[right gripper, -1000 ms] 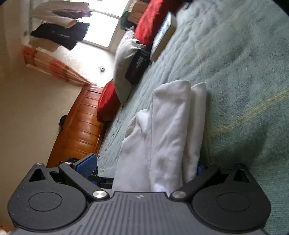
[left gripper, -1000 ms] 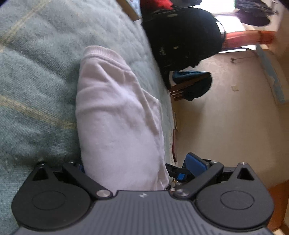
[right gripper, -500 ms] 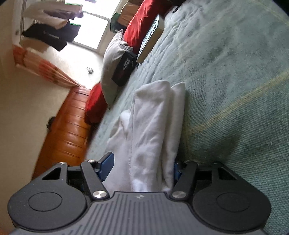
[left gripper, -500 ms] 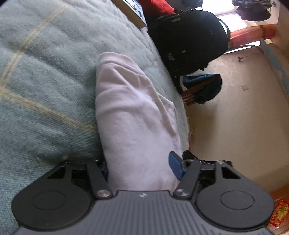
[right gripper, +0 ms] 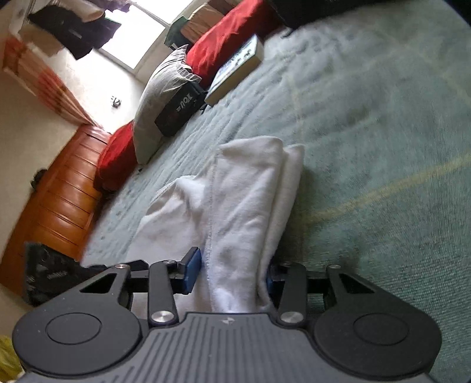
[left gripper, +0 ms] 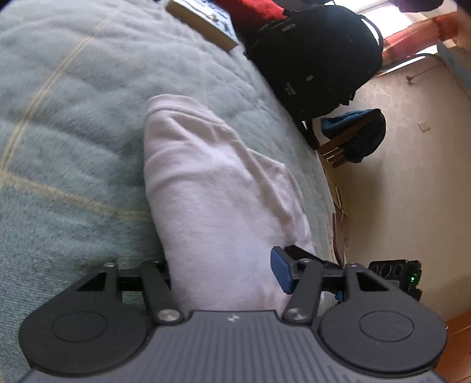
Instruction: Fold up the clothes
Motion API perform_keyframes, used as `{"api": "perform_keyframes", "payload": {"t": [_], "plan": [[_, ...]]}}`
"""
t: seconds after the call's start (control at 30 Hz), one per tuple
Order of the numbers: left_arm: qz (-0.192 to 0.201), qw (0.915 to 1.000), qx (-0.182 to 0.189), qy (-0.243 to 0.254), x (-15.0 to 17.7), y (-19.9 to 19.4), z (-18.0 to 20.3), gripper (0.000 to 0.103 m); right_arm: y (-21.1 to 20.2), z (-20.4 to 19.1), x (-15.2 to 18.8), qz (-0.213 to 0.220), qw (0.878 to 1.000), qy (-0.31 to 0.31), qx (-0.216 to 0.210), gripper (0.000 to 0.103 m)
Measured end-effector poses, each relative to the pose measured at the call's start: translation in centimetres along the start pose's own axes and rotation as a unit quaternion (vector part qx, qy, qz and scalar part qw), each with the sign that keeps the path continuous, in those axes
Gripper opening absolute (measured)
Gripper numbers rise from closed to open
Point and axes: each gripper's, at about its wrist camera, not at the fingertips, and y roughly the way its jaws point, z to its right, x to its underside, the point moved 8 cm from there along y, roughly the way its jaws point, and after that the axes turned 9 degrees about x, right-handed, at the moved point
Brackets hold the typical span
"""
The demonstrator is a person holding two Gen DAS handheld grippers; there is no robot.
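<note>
A folded white garment (left gripper: 212,182) lies on the green bed blanket (left gripper: 73,147). In the left wrist view its near end runs between the jaws of my left gripper (left gripper: 223,271), which is shut on it, with the blue pad (left gripper: 281,274) pressed into the cloth. The right wrist view shows the other end of the garment (right gripper: 247,200) as a thick fold with a looser layer beside it. My right gripper (right gripper: 232,274) grips that thick fold, its jaws still closing, and its blue pad (right gripper: 192,271) touches the fold's edge. The blanket (right gripper: 368,147) stretches away to the right.
A book (left gripper: 203,23) and a black backpack (left gripper: 318,53) lie at the far end of the bed. A chair with blue cloth (left gripper: 353,138) stands past the bed's right edge. The right wrist view shows a grey pillow (right gripper: 164,97), red cushions (right gripper: 229,38), a black box (right gripper: 176,109) and a wooden headboard (right gripper: 59,200).
Both grippers went from wide open around the garment's ends to closed on the cloth. Both views have tilted and lifted slightly.
</note>
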Motion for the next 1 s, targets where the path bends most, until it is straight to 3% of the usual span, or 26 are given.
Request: {"api": "perform_keyframes", "payload": {"t": [0.1,0.5,0.77,1.0], "plan": [[0.000,0.9999,0.009,0.006,-0.3,-0.3,1.0,0.057,-0.5,-1.2,0.0,0.012,0.999,-0.030,0.018,0.048],[0.011,0.9995,0.018,0.022,-0.7,-2.4,3.5,0.058,-2.0,-6.6,0.1,0.034,0.995,-0.097,0.007,0.048],[0.040,0.9988,0.021,0.020,-1.9,-6.5,3.1,0.059,-1.4,-10.9,0.2,0.035,0.991,-0.127,-0.005,0.048],[0.071,0.9973,0.010,0.015,-3.1,-11.8,0.5,0.059,1.6,-16.4,1.0,0.023,0.986,-0.163,-0.010,0.048]]}}
